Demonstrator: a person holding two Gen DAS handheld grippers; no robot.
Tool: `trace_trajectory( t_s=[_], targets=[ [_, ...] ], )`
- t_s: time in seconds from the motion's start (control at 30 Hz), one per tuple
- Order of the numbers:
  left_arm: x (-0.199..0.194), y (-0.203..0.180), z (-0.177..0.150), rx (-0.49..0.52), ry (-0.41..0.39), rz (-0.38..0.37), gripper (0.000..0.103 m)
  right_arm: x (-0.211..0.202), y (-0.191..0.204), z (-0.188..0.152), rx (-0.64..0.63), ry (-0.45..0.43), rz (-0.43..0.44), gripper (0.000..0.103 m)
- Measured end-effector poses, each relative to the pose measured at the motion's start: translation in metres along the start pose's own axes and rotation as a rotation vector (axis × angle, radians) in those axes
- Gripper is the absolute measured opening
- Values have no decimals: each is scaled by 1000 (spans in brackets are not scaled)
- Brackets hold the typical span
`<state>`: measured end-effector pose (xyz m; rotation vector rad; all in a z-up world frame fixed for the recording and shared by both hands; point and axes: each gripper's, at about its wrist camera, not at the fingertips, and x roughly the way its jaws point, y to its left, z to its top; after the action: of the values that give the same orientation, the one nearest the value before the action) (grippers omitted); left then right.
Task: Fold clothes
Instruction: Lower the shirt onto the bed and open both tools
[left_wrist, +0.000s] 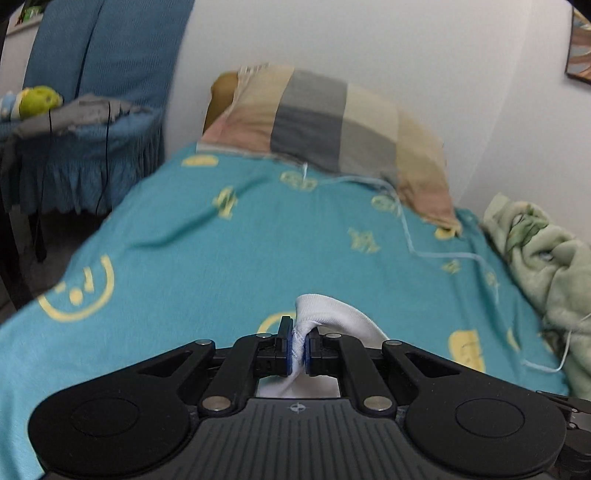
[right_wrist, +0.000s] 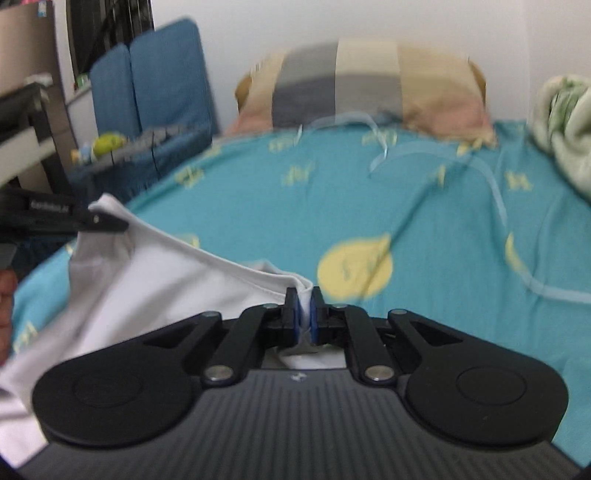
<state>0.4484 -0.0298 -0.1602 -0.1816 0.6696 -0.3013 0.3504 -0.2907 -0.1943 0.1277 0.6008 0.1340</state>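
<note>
**Mia:** What was the left claw doing?

**Ben:** It was squeezed tight on a white cloth. A bunched bit of the cloth poked up just in front of its blue pads, and more hung down under it.

**Mia:** And the right claw?

**Ben:** Clenched too, pinching an edge of the same white cloth. From there the cloth stretched away to the left of the claw, up to the other claw, which gripped its far corner. So the cloth hung in the air between the two claws, above the bed.

**Mia:** What was under it?

**Ben:** A teal bedsheet with yellow pictures on it. Far ahead of the claws sat a checked pillow against the white wall. A long pale blue string lay loose on the sheet near the pillow.

**Mia:** Anything off to the sides?

**Ben:** Ahead and to the right was a crumpled green blanket. Ahead and to the left was a blue chair with a green plush toy on it.
</note>
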Motion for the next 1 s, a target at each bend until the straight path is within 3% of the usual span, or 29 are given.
trace_trajectory(
  t_s=[0.07, 0.13, 0.23, 0.37, 0.53, 0.7, 0.73, 0.8, 0.87, 0.93, 1.0],
  targets=[
    [-1, 4, -4, -2, 15, 11, 9, -1, 2, 3, 1, 5, -17, 11],
    [-6, 5, -6, 4, 29, 26, 17, -1, 4, 6, 2, 10, -34, 21],
    [-37, 0, 1, 36, 25, 22, 22, -1, 8, 3, 2, 14, -42, 25],
    [-82, -10, -5, 53, 35, 21, 26, 1, 14, 1, -47, 20, -3, 64],
    [-137, -29, -25, 65, 34, -1, 27, 1, 23, -1, -104, 25, -9, 68],
    [-183, -44, -50, 16, 26, -15, 27, 1, 19, -1, -86, 39, 77, 71],
    [-191, -47, -54, 15, 22, -18, 27, 1, 18, 0, -82, 42, 94, 73],
    [-207, -53, -62, 12, 13, -24, 27, 1, 17, 0, -75, 47, 129, 94],
    [-222, -58, -70, 14, 14, -18, 27, 2, 15, 0, -68, 53, 163, 103],
    [-238, -63, -76, 15, 18, -12, 27, -3, 17, -4, -89, 58, 200, 103],
    [-255, -66, -80, 16, 11, -13, 35, -8, 20, -8, -118, 60, 219, 103]
  ],
)
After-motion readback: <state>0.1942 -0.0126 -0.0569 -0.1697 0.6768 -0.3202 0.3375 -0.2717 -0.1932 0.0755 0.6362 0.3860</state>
